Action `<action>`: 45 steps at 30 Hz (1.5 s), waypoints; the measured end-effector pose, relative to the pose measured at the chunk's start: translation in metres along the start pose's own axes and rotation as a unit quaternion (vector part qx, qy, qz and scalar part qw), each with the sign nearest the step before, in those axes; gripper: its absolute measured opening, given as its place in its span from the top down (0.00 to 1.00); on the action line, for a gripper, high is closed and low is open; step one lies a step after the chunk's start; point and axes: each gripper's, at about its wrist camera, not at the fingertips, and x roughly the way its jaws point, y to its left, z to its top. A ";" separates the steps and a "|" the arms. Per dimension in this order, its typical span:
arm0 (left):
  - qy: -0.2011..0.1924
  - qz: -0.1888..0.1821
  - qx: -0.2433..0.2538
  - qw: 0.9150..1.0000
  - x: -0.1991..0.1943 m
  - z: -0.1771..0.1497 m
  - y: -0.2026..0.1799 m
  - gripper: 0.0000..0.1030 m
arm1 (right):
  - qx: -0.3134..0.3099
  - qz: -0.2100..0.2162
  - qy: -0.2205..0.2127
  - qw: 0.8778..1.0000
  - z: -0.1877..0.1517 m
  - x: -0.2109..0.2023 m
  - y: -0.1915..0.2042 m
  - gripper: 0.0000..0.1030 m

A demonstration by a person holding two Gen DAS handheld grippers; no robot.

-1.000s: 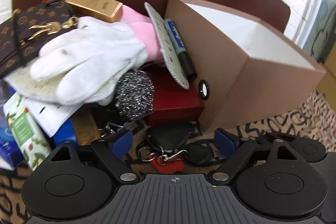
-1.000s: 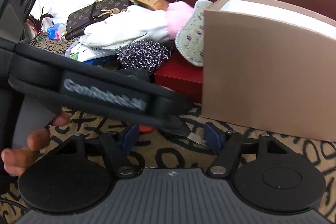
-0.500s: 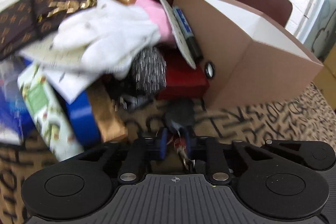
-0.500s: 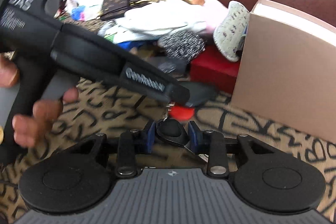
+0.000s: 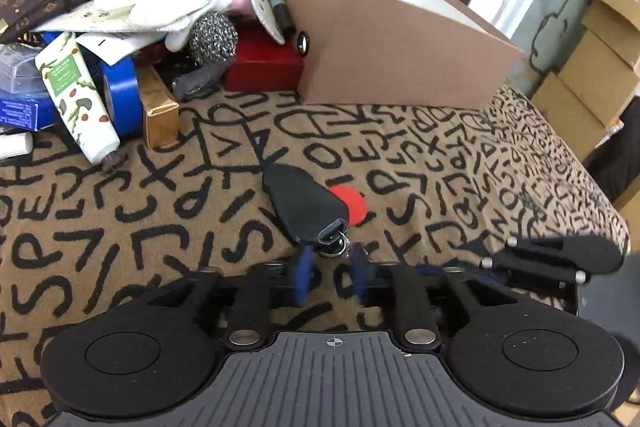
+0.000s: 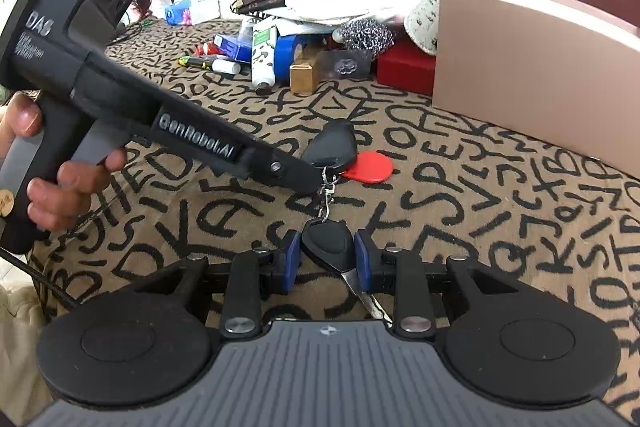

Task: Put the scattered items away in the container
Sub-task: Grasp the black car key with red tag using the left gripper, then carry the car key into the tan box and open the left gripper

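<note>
Right gripper (image 6: 326, 257) clamps black key (image 6: 328, 242) on cloth (image 6: 480, 203).

free: patterned cloth (image 5: 460, 163) before box (image 5: 392, 55) | blocked: clutter pile (image 5: 132, 11) left of box

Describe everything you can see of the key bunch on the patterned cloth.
The key bunch is a black leather-looking pouch, a flat red round tag, a small metal ring and clip, and a black-headed key with a metal blade. It lies stretched out on the lettered cloth, clear of the box and the pile. The right tool is shut on the key's head. The left tool is opening, its tips around the ring end without pressing it.
</note>
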 end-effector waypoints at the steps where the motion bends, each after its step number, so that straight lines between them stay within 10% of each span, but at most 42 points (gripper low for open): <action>1: -0.002 0.000 -0.012 1.000 0.002 0.004 0.001 0.38 | 0.001 -0.001 -0.001 1.000 0.001 0.001 0.001 0.66; 9: 0.010 0.053 0.022 0.998 0.031 0.030 -0.015 0.27 | 0.002 -0.007 -0.014 1.000 0.005 0.011 0.004 0.53; 13: 0.015 0.072 0.047 0.996 0.032 0.029 -0.021 0.54 | 0.009 -0.014 -0.017 1.000 0.007 0.015 0.003 0.54; 21: 0.018 0.066 0.047 0.997 0.033 0.028 -0.020 0.40 | -0.008 -0.024 -0.015 1.000 0.012 0.023 0.007 0.57; 27: 0.023 0.063 0.040 0.997 0.030 0.030 -0.018 0.64 | -0.017 -0.022 -0.009 1.000 0.017 0.027 0.016 0.94; 45: -0.022 -0.013 0.020 0.999 -0.019 0.071 -0.041 0.66 | 0.089 0.044 -0.084 0.992 0.043 -0.022 -0.016 0.95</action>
